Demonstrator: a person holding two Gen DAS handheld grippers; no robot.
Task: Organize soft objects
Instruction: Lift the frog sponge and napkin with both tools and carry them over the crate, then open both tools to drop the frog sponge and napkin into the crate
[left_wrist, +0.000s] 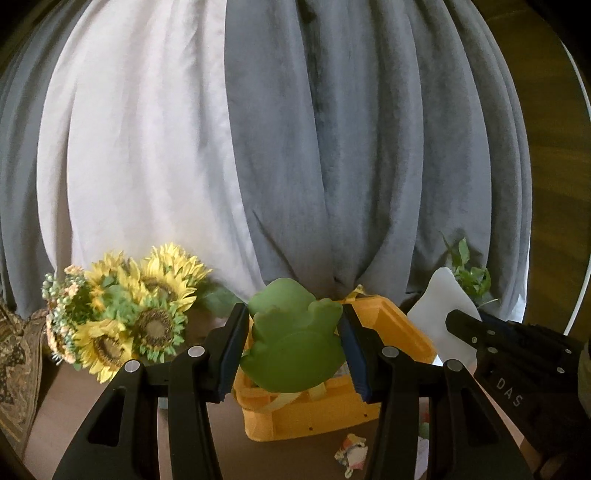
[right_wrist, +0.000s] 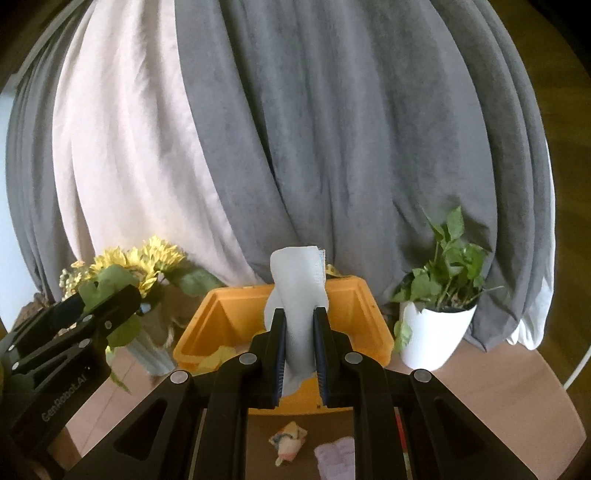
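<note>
**Both grippers loaded above the yellow bin**

Above the yellow bin, the left gripper was found with its fingers clamped on a green soft toy, the pads pressing its two flanks. The toy was a flat, lobed piece of matte green, rounded at the edges, and it showed no visible crushing under the grip. It was held clear of the bin, which lay directly behind and below it.

On the right wrist view, the right gripper had its fingers drawn close together on a white cloth. The cloth stood up between the pads as a loose roll, pale and thin, with a woven edge showing at the top and a limp tail hanging below. It too was held over the bin's open interior.

Judgement: both items were carried high and centred over the bin so that release would drop them inside, not on the table.

Remaining on the table, in front of the bin, were a small patterned soft item and a pale folded cloth, neither yet collected. A sunflower bouquet stood to the left of the bin and a potted plant to the right; grey curtains hung behind
</note>
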